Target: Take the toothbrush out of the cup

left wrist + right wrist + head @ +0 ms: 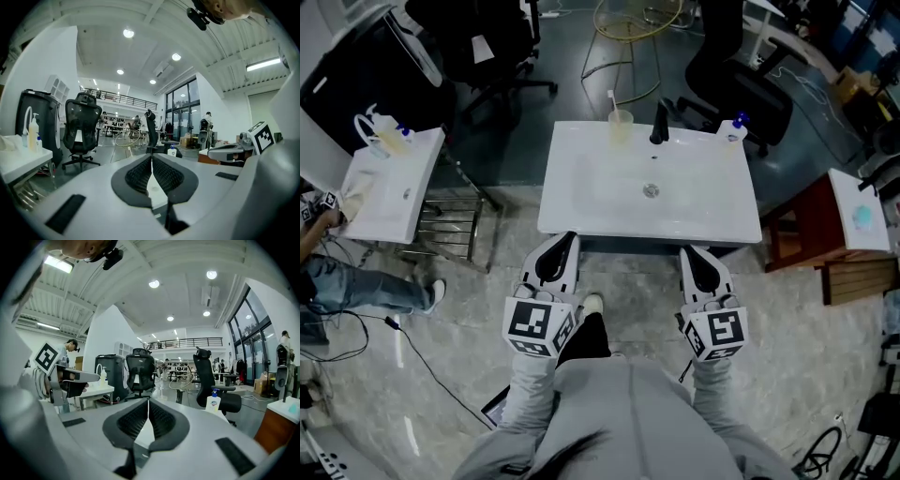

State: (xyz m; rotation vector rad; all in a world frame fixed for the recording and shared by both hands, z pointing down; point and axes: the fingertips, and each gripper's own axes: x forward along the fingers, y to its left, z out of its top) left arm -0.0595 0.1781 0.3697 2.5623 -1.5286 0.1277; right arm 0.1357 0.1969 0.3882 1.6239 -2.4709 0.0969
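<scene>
Head view looking steeply down: a person in grey sleeves holds both grippers low and side by side, pointing toward 12 o'clock, with the forearms cut off at the bottom edge. The left gripper (566, 238) sits at about 7 o'clock of the white washbasin counter (567, 202), its tips at the counter's near edge. The right gripper (693, 251) sits at about 5 o'clock, its tips just short of that edge. Each gripper's own view shows its jaws closed, the dark ribbed pads meeting at the tips with nothing between them. This holds for both the left gripper (151, 156) and the right gripper (148, 401). The cup (620, 126) stands on the counter's far rim at about 11 o'clock of the drain (651, 190), well apart from both grippers. The toothbrush (612, 99) stands in the cup, and its bristles are too small to make out. A black faucet (659, 122) rises just beside the cup at 12 o'clock of the drain. A soap bottle (733, 127) with a blue top stands at the far corner, at about 2 o'clock. The bare basin bowl lies open between the grippers and the cup. In the gripper views the cup is hard to make out. A shoe (592, 304) shows on the floor between the grippers.
</scene>
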